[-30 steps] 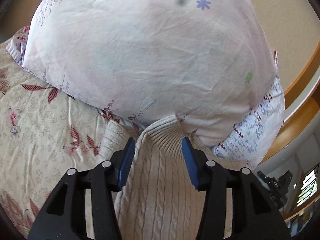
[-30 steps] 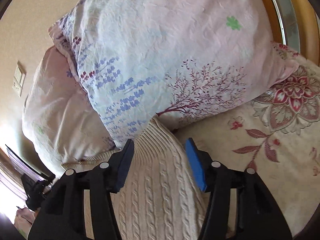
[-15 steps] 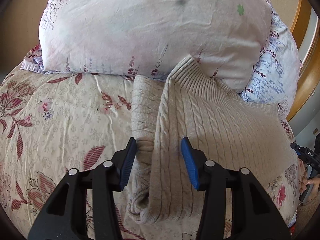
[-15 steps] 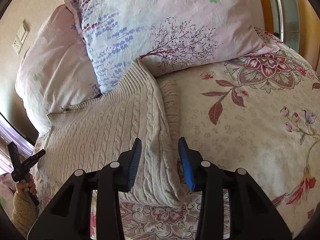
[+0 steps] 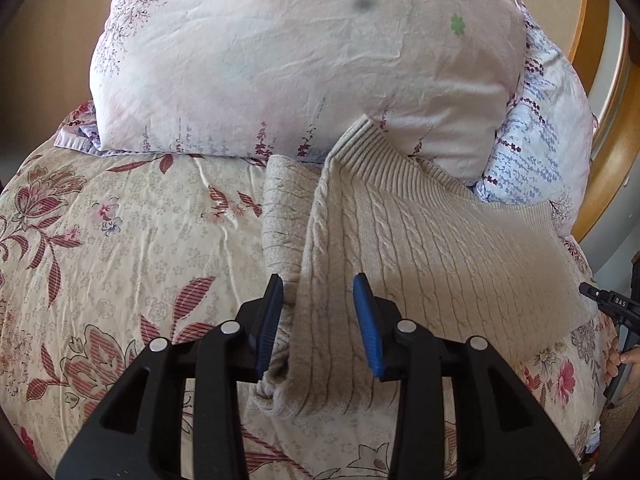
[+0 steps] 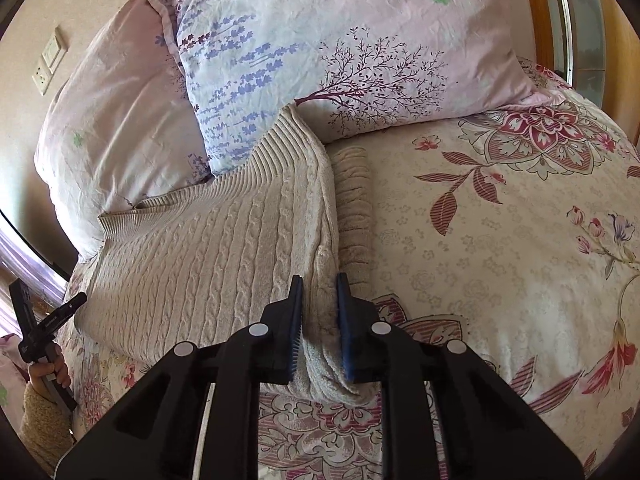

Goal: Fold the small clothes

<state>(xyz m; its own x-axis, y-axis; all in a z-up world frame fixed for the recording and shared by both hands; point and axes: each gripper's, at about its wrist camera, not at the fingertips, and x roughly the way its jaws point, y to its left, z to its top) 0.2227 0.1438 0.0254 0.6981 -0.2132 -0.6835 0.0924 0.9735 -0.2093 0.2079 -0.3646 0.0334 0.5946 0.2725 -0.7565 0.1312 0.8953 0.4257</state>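
A cream cable-knit sweater [image 5: 420,248] lies on the floral bedspread [image 5: 120,240], its ribbed hem against the pillows. It also shows in the right wrist view [image 6: 208,248]. My left gripper [image 5: 318,320] is open, its jaws either side of the sweater's left folded edge, beside the sleeve [image 5: 282,216]. My right gripper [image 6: 319,312] has its jaws closed on the sweater's right edge fold, beside the other sleeve [image 6: 354,200].
Two large floral pillows [image 5: 304,64] [image 6: 340,52] stand against the headboard behind the sweater. A wooden bed frame [image 5: 612,120] runs along the side. The other gripper and the hand holding it show at the frame edges [image 6: 40,328].
Both grippers have pulled back from the pillows along the sweater toward its near end. The right gripper has closed on the sweater's edge; the left stays open.
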